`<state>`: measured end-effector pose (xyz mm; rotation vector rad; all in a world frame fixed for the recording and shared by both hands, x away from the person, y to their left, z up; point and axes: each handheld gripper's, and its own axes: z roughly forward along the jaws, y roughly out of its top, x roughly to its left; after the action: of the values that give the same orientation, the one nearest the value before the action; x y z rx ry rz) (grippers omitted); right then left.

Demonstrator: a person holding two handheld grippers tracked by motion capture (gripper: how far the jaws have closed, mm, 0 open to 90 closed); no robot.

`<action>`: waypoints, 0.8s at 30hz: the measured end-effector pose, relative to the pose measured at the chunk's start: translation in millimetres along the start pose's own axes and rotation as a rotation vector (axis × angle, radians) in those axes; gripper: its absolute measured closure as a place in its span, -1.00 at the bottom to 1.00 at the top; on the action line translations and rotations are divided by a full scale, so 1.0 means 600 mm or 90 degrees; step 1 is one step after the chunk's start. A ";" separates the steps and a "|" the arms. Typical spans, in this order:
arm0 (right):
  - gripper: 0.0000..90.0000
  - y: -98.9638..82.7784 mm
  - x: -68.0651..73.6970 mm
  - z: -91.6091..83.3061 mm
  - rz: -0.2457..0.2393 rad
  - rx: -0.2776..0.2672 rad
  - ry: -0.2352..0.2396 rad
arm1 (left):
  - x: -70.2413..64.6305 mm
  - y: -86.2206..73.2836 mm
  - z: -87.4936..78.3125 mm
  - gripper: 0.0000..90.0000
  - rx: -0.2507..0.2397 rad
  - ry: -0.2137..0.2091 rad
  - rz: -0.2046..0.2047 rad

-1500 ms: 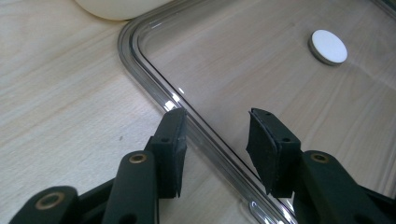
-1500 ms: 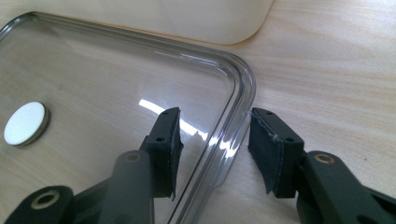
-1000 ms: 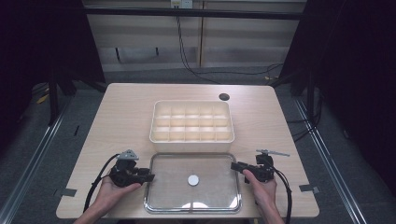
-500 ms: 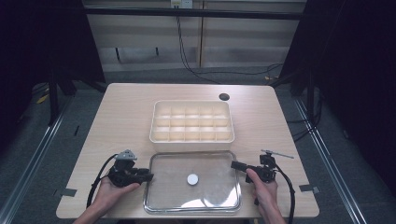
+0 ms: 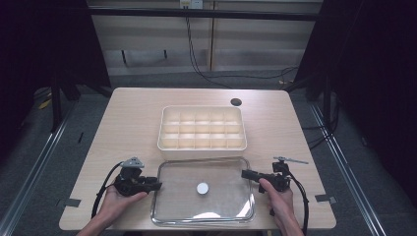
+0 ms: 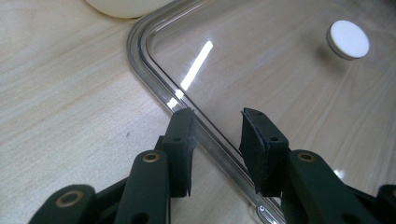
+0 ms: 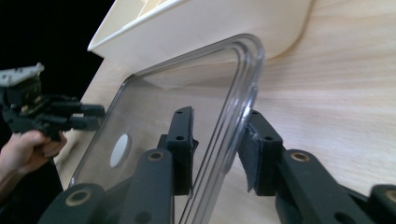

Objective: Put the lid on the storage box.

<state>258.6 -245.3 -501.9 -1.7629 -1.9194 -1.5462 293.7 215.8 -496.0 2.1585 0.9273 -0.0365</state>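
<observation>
Two grippers, one lid. The left gripper (image 5: 158, 186) and right gripper (image 5: 243, 173) straddle opposite short edges of the clear lid (image 5: 182, 201). The left jaws have just been closing and the right just reopened a bit. Neither clamps: the rim (image 6: 154, 70) sits between the pads with gaps.

I'd close both squarely on the rim, then lift level and together, as slick plastic slips if one side leads.

The lid is see-through with rounded corners and a white knob (image 5: 202, 188). It lies flat on the table (image 5: 128, 118), just in front of the cream divided box (image 5: 162, 142).
</observation>
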 end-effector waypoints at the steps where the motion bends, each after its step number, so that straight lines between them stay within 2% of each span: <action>1: 0.47 0.001 0.002 0.001 -0.004 0.003 0.006 | 0.000 0.000 0.000 0.43 0.000 0.000 0.000; 5: 0.45 0.002 0.003 0.003 -0.015 0.002 0.011 | 0.002 0.001 0.000 0.42 -0.003 0.002 -0.002; 10: 0.40 0.002 -0.001 0.010 -0.004 0.014 0.006 | 0.004 0.001 0.000 0.44 -0.004 0.002 -0.003; 13: 0.49 0.003 -0.003 0.010 0.003 0.011 0.013 | 0.007 0.000 0.000 0.45 -0.008 0.000 -0.009; 15: 0.58 0.004 -0.005 0.006 0.011 -0.002 0.028 | 0.008 0.000 0.000 0.43 -0.009 -0.005 -0.012; 16: 0.58 0.004 -0.005 0.006 0.011 -0.002 0.028 | 0.008 0.000 0.000 0.39 -0.009 -0.005 -0.012; 17: 0.59 0.005 -0.002 0.002 0.012 -0.017 0.041 | 0.007 -0.001 0.000 0.34 -0.013 -0.010 -0.013; 20: 0.61 0.004 0.003 0.001 0.001 -0.021 0.040 | 0.006 -0.001 0.000 0.14 -0.015 -0.004 -0.011; 24: 0.64 0.003 0.008 -0.004 -0.008 -0.027 0.051 | 0.008 -0.002 -0.002 0.03 -0.022 0.000 -0.019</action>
<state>257.3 -244.1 -496.6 -1.6805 -1.8768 -1.6474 296.5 220.0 -497.5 2.1132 0.9534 -0.0361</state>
